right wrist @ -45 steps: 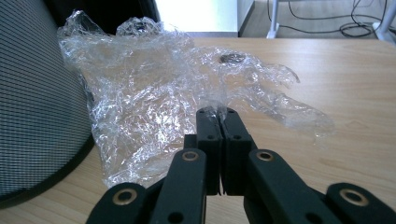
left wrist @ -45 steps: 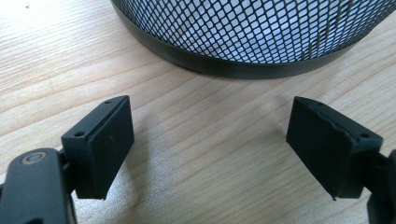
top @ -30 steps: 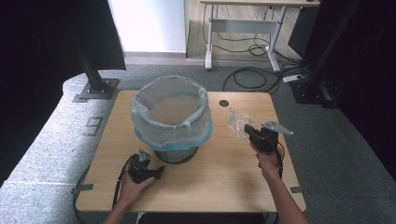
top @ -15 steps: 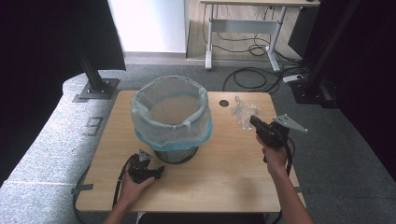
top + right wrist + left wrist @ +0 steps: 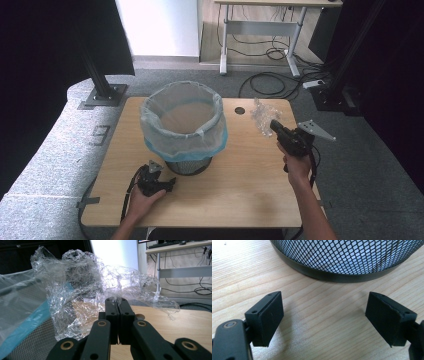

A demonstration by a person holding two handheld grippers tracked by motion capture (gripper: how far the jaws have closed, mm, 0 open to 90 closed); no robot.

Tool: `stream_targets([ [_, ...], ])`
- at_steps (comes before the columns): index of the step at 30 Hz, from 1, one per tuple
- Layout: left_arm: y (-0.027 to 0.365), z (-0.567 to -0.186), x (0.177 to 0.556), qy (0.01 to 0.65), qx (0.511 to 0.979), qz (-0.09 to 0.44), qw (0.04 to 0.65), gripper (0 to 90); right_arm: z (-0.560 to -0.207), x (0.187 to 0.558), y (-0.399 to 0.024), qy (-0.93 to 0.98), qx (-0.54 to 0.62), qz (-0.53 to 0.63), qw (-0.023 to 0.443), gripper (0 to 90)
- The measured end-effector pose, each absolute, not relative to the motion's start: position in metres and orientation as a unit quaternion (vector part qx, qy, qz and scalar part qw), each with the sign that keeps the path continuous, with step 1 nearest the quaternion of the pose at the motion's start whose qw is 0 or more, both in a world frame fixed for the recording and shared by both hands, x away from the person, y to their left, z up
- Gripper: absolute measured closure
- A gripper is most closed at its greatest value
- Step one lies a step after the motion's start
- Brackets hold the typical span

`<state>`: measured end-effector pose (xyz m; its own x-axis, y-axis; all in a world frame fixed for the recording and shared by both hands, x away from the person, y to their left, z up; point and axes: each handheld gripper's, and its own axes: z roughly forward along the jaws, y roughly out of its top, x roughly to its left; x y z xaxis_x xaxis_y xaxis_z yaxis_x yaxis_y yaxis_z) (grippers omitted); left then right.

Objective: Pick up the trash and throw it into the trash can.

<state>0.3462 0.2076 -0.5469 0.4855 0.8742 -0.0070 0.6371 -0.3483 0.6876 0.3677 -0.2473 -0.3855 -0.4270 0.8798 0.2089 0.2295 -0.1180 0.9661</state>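
Right gripper [image 5: 117, 301] — jaws clamped on crumpled clear plastic wrap [image 5: 82, 287]; left gripper [image 5: 324, 320] — jaws apart beside mesh bin [image 5: 347, 257].

Quick count — one mesh bin [image 5: 186, 162] with one clear-and-blue liner bag [image 5: 182, 125] in it, one crumpled wad of clear plastic wrap [image 5: 262, 115], and two handheld tools: left tool [image 5: 165, 184], right tool [image 5: 272, 125]. One wooden tabletop [image 5: 240, 175] under it all — plus one round hole [image 5: 240, 110] in it.
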Motion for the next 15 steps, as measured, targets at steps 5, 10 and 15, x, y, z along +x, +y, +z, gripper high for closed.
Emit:
stream_targets([
  [5, 0.208, -0.547, 0.346, 0.472, 0.800, 0.185, 0.321, 14.7, -0.378, 0.363, -0.244, 0.600, 0.450, 0.602, 0.272, 87.8],
  [10, 0.208, -0.547, 0.346, 0.472, 0.800, 0.185, 0.321, 14.7, -0.370, 0.358, -0.240, 0.600, 0.436, 0.614, 0.271, 87.8],
  [15, 0.208, -0.547, 0.346, 0.472, 0.800, 0.185, 0.321, 14.7, -0.363, 0.353, -0.234, 0.600, 0.424, 0.622, 0.271, 87.8],
])
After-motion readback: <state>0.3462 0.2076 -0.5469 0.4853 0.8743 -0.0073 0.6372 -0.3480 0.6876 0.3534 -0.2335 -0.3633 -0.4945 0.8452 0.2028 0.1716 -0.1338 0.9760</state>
